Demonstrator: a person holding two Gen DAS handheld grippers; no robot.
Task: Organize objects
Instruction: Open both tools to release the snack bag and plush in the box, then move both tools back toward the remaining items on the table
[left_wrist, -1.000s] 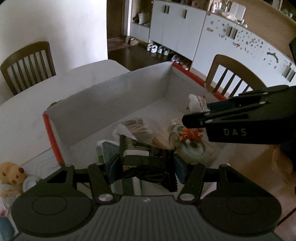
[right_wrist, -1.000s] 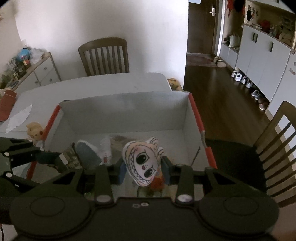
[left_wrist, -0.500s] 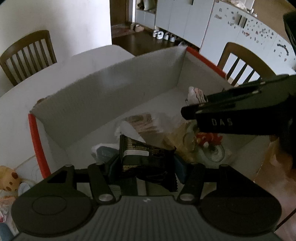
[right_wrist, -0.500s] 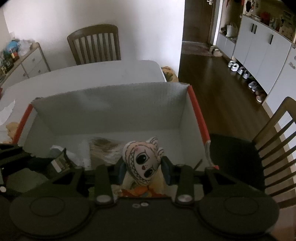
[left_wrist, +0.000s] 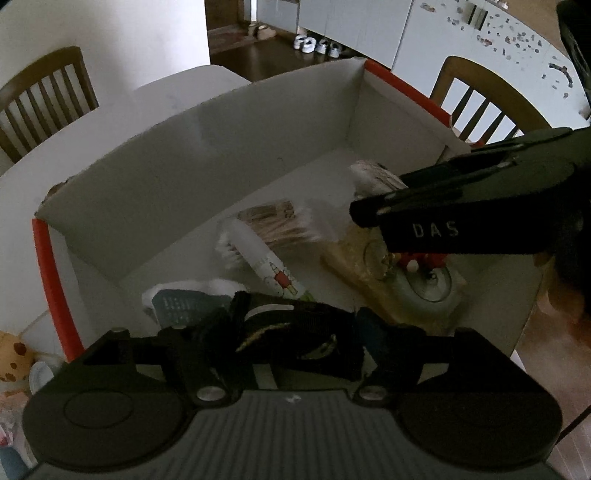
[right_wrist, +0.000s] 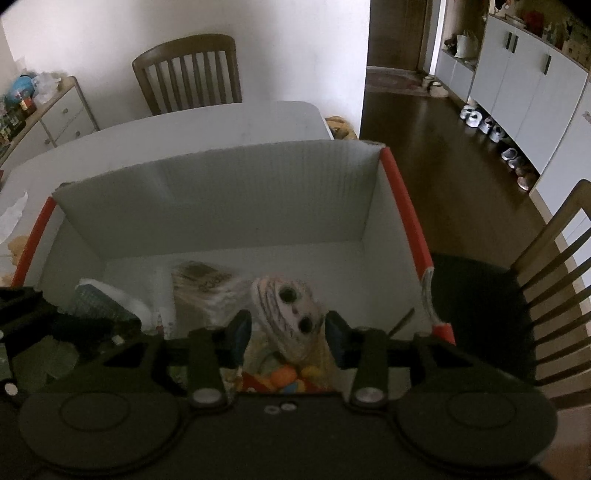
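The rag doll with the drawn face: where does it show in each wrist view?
Left wrist view: the rag doll is mostly hidden behind the right hand-held gripper; only a pale edge of it peeks above, right of centre.
Right wrist view: the doll is low centre, tilted between the opened fingers.
Shared landmark: the white box's red-edged right wall.

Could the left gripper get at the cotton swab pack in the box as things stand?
Probably yes. The left gripper is over the open box, and the swab pack lies uncovered ahead of it. But its opening jaws still have the black packet between them, so that must drop clear first.
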